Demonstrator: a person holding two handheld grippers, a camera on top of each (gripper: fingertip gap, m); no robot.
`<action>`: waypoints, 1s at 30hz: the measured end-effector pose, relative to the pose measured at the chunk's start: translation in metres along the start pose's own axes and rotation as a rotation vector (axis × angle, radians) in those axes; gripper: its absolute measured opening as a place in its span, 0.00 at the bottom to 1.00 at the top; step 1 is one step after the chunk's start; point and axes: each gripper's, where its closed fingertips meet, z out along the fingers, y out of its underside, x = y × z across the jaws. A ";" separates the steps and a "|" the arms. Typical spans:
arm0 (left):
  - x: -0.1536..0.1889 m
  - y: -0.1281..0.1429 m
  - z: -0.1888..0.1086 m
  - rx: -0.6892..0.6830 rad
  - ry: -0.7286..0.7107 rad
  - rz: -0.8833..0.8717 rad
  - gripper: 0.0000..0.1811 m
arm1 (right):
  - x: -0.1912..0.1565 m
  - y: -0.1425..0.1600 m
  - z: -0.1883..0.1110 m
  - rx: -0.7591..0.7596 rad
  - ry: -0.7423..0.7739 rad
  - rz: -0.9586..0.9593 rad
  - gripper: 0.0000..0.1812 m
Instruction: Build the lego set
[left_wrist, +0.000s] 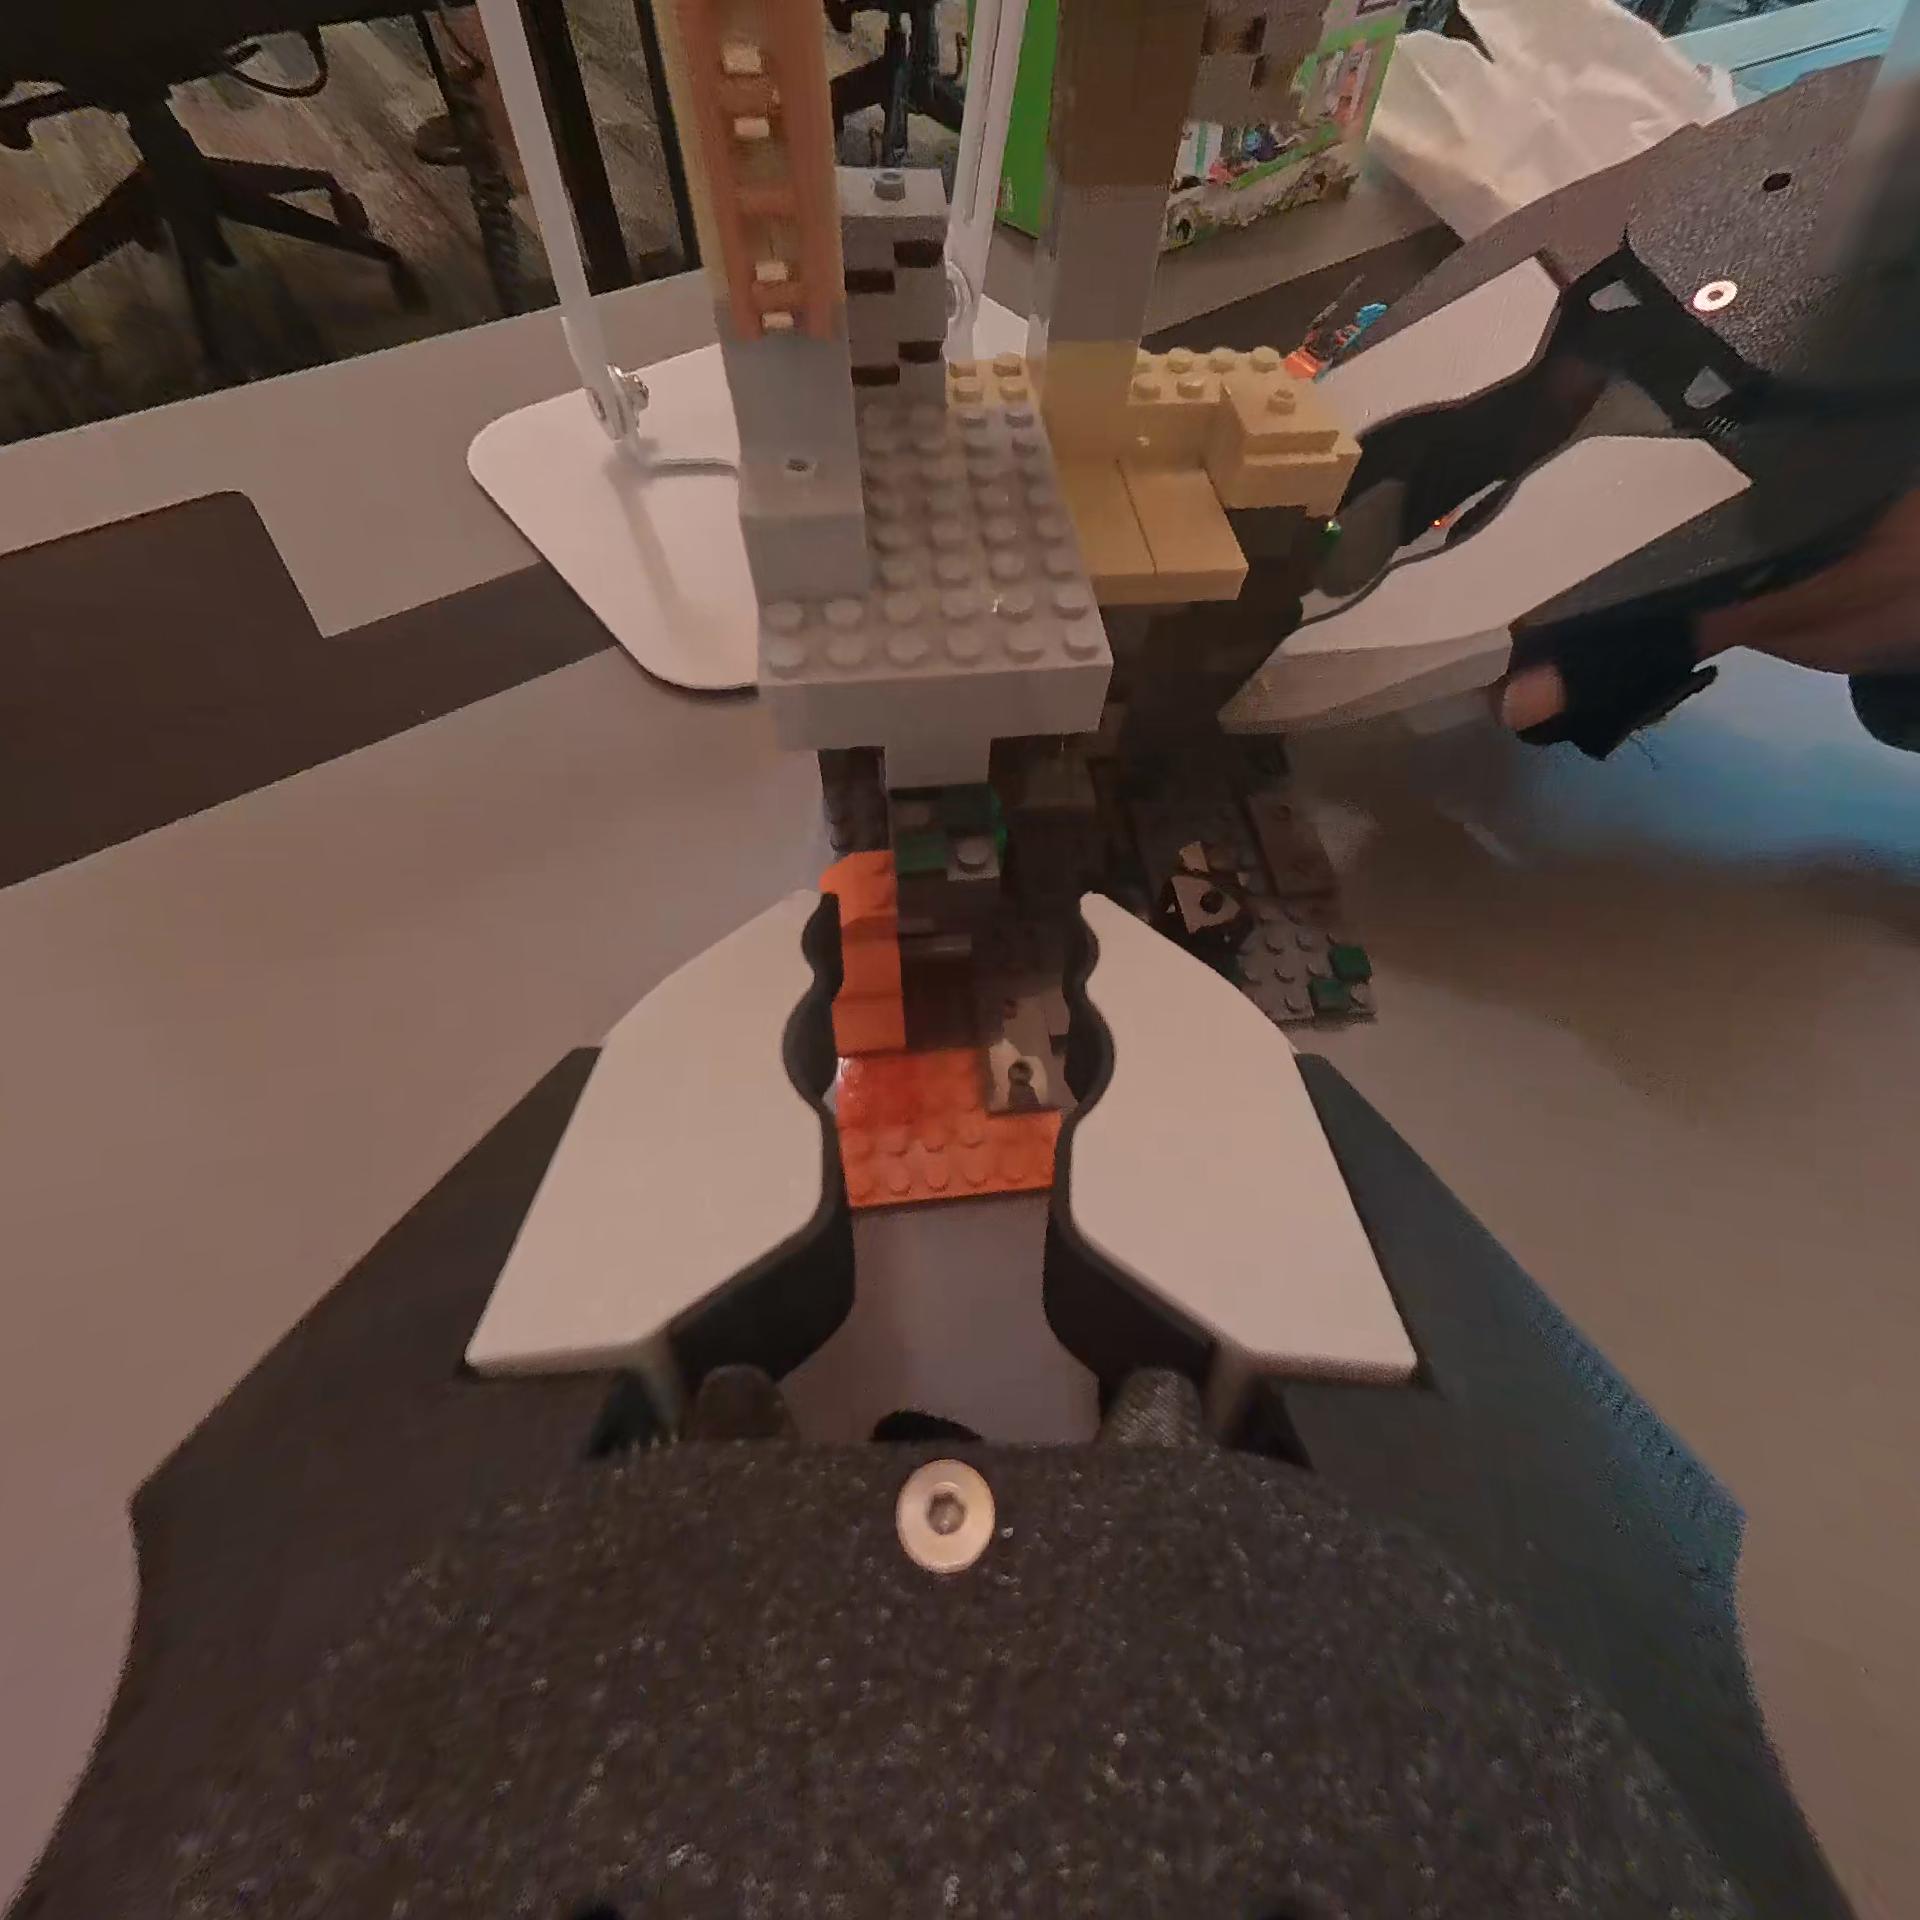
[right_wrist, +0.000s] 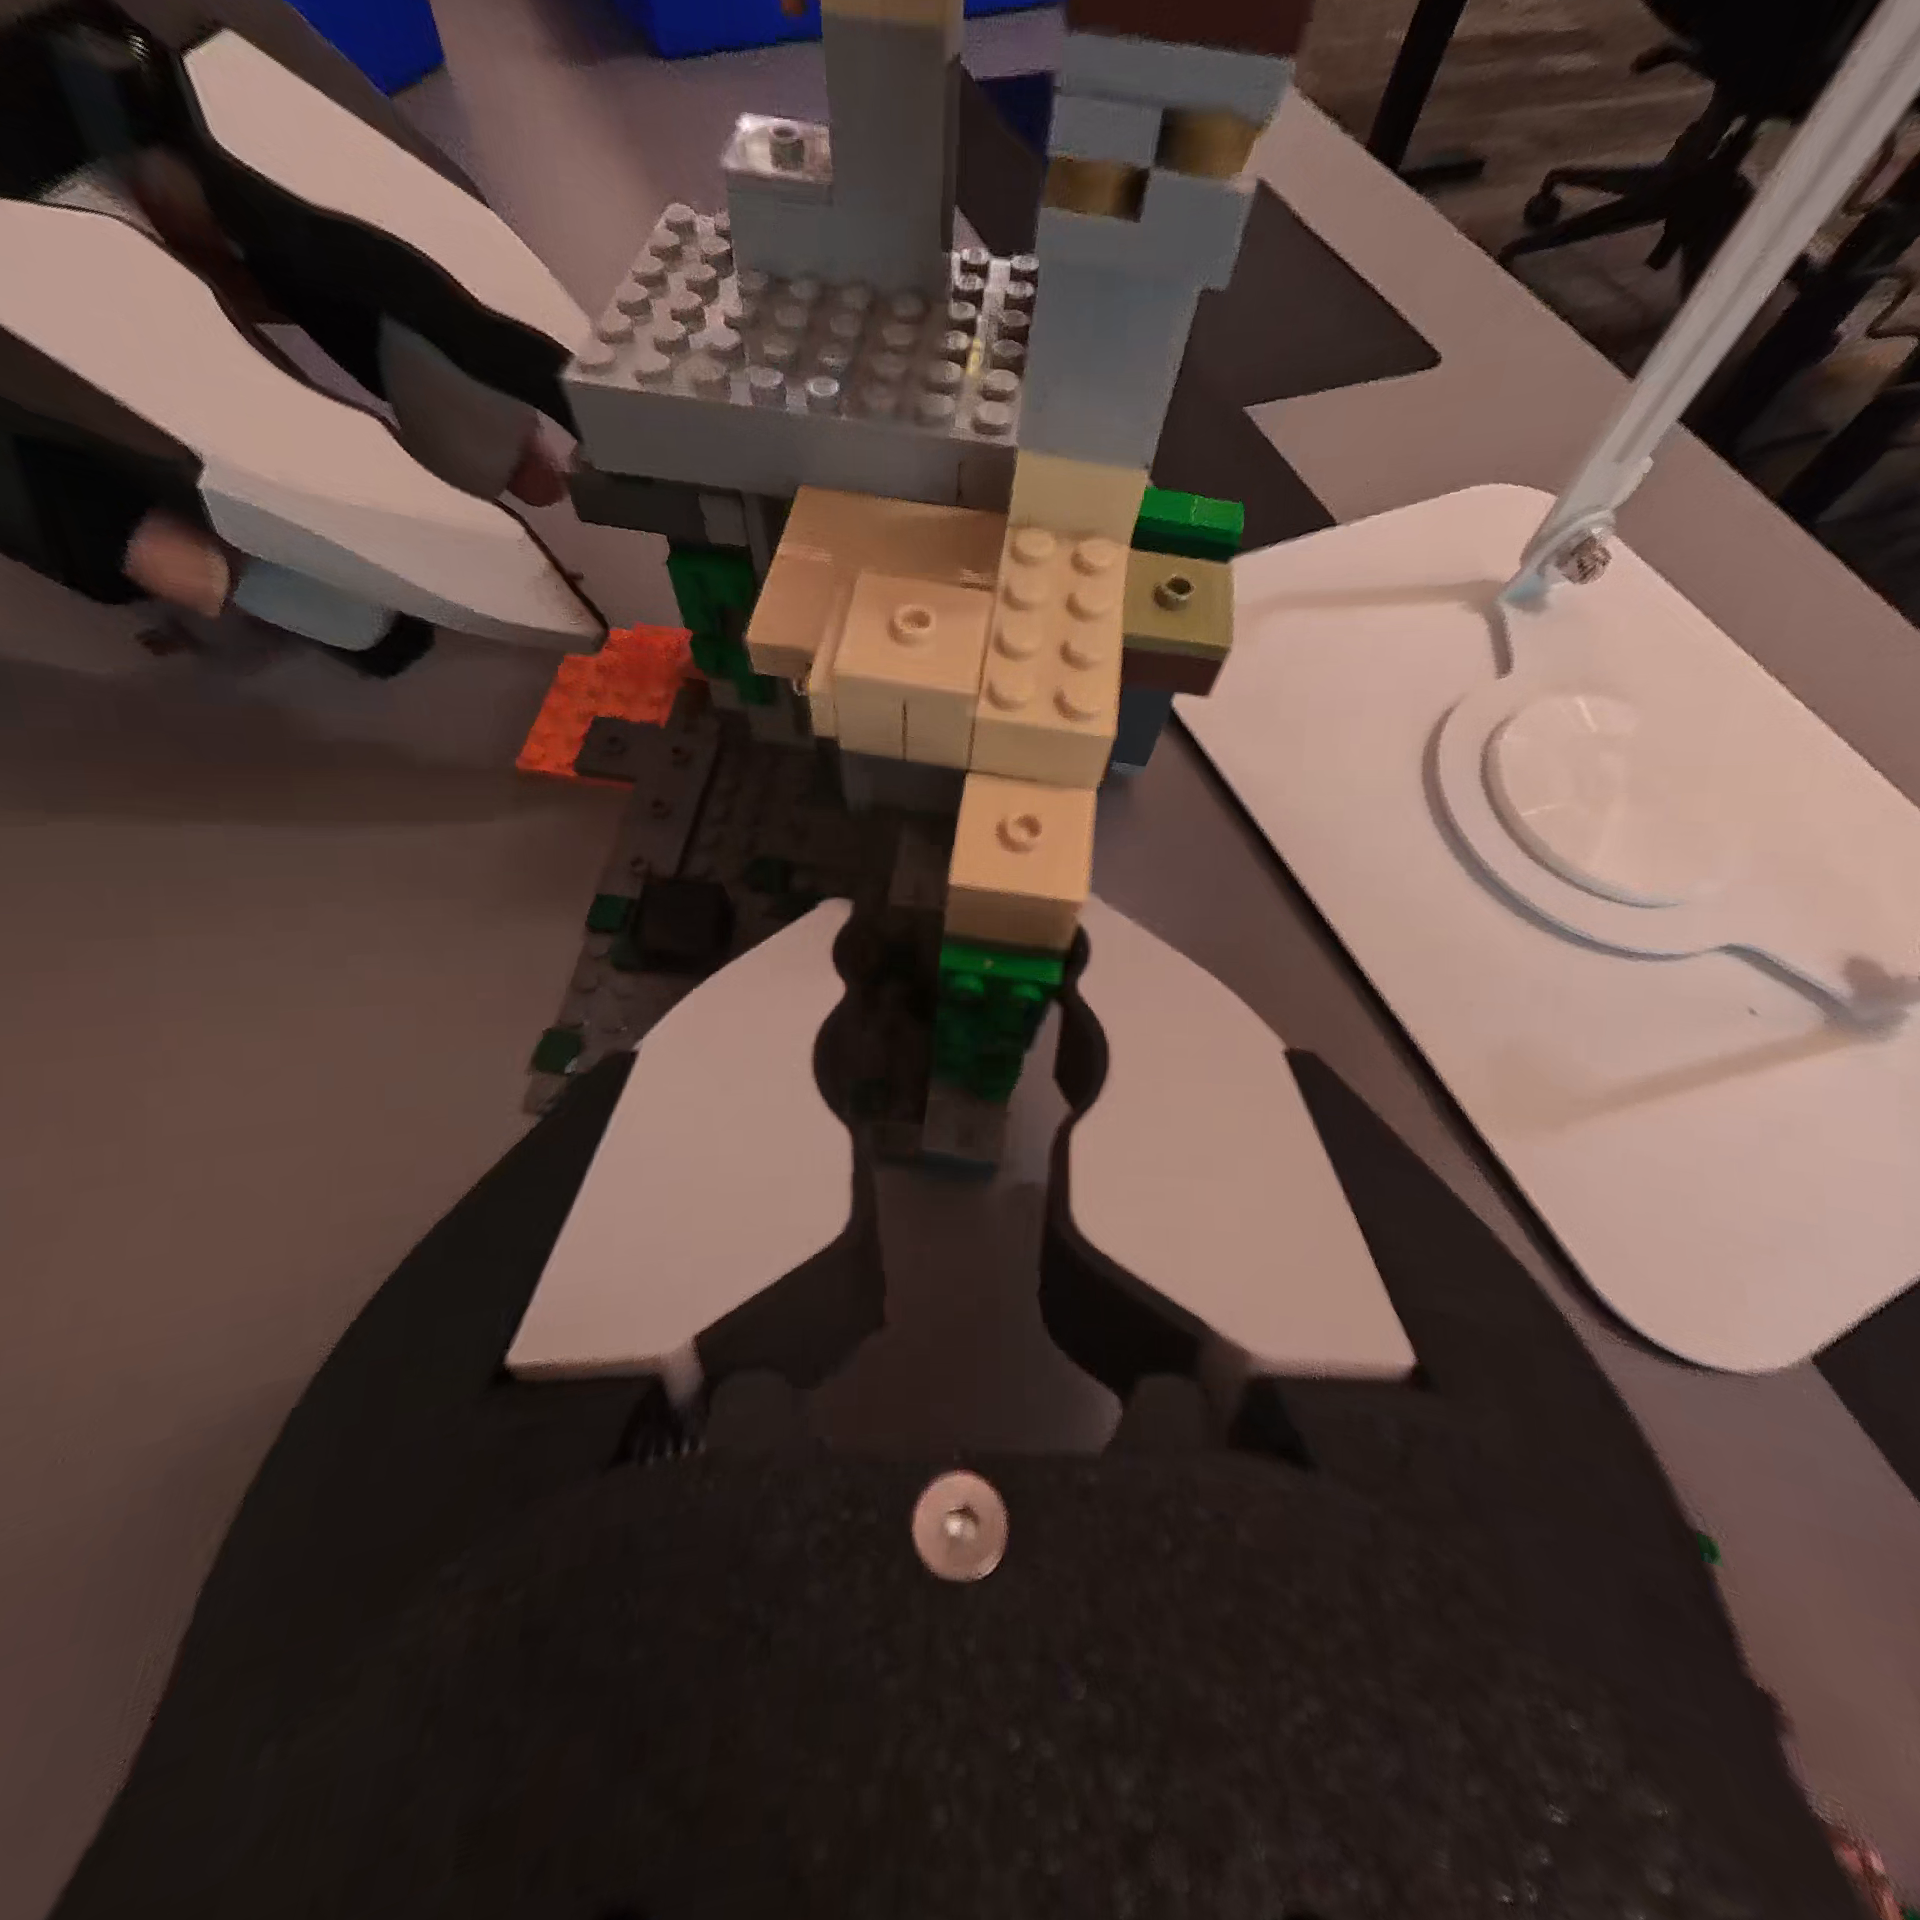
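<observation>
A tall lego model stands on the grey table (left_wrist: 312, 987). It has a grey studded platform (left_wrist: 935, 540) (right_wrist: 810, 343), tan bricks (left_wrist: 1236, 416) (right_wrist: 1039, 644), tall columns (left_wrist: 748, 156) and an orange base plate (left_wrist: 935, 1143) (right_wrist: 613, 686). My left gripper (left_wrist: 953, 914) is closed around the model's lower part, with orange and dark bricks between its fingers. It also shows in the right wrist view (right_wrist: 582, 520) at the model's left side. My right gripper (right_wrist: 964, 925) is closed around a green and dark column under a tan brick. It shows in the left wrist view (left_wrist: 1320, 540) at the model's right.
A white stand base (left_wrist: 582, 499) (right_wrist: 1558, 831) with a slanted arm sits just behind the model. A green lego box (left_wrist: 1278, 135) and white bag (left_wrist: 1538, 104) lie farther back. A gloved hand (left_wrist: 1600, 686) holds the right gripper. Office chairs stand beyond the table edge.
</observation>
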 end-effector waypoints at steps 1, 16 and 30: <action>-0.001 0.000 0.002 0.004 -0.008 0.003 0.22 | 0.004 0.000 0.001 -0.012 0.028 0.012 0.11; 0.042 -0.004 -0.008 0.092 0.075 0.080 0.17 | -0.003 0.039 -0.061 -0.001 -0.086 0.073 0.10; 0.055 -0.012 -0.011 0.191 0.013 0.149 0.16 | 0.006 0.041 -0.063 0.037 0.206 0.240 0.11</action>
